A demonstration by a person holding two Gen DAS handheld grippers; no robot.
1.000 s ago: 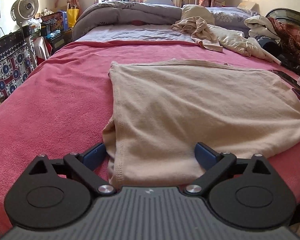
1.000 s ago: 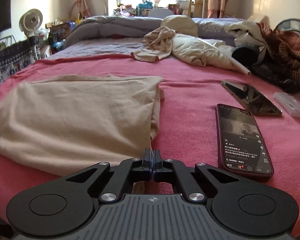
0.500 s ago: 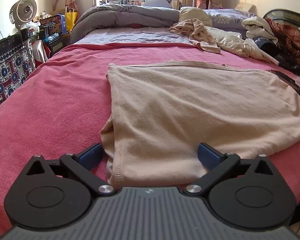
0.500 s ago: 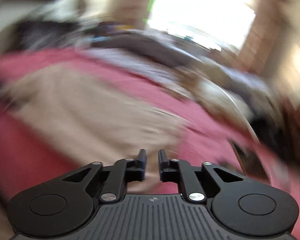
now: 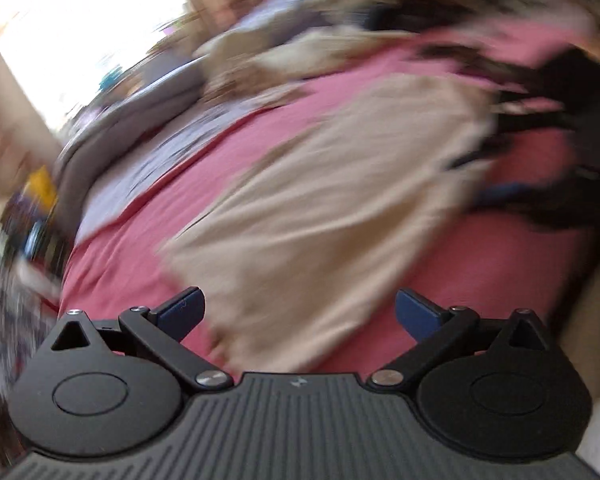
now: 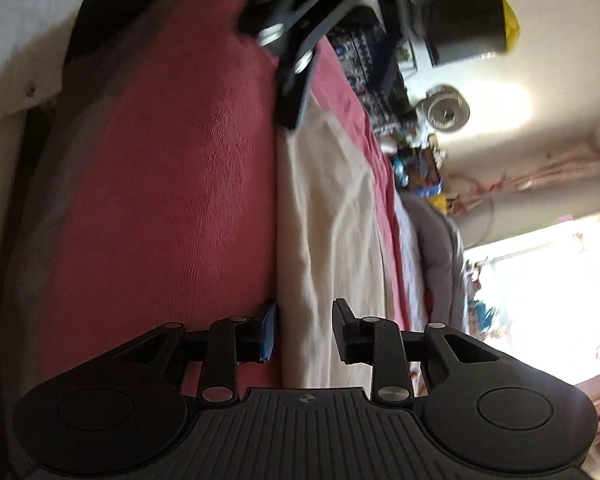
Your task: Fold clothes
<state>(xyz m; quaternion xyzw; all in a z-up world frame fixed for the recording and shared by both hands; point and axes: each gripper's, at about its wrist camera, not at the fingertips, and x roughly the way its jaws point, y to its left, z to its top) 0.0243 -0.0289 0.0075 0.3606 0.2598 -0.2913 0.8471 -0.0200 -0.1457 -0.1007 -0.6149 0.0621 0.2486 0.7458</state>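
Between the opening jaws of the right gripper (image 6: 304, 330), low centre, lies the beige garment's (image 6: 332, 216) edge, ungripped; left gripper (image 5: 298, 312) gapes wide, empty, over pink bedspread (image 6: 172, 184).

Beige garment (image 5: 332, 200) on pink-red bed cover (image 6: 172, 200). Grippers black w/ blue pads: left gripper (image 5: 300, 312), right gripper (image 6: 305, 330). Grey duvet (image 6: 440, 248), white fan (image 6: 446, 110).

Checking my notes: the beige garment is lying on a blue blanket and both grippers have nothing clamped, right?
Not quite: the blanket is pink, not blue, as the right wrist view shows. The beige garment lies on it, and neither the left gripper nor the right gripper, whose jaws are opening, clamps anything.
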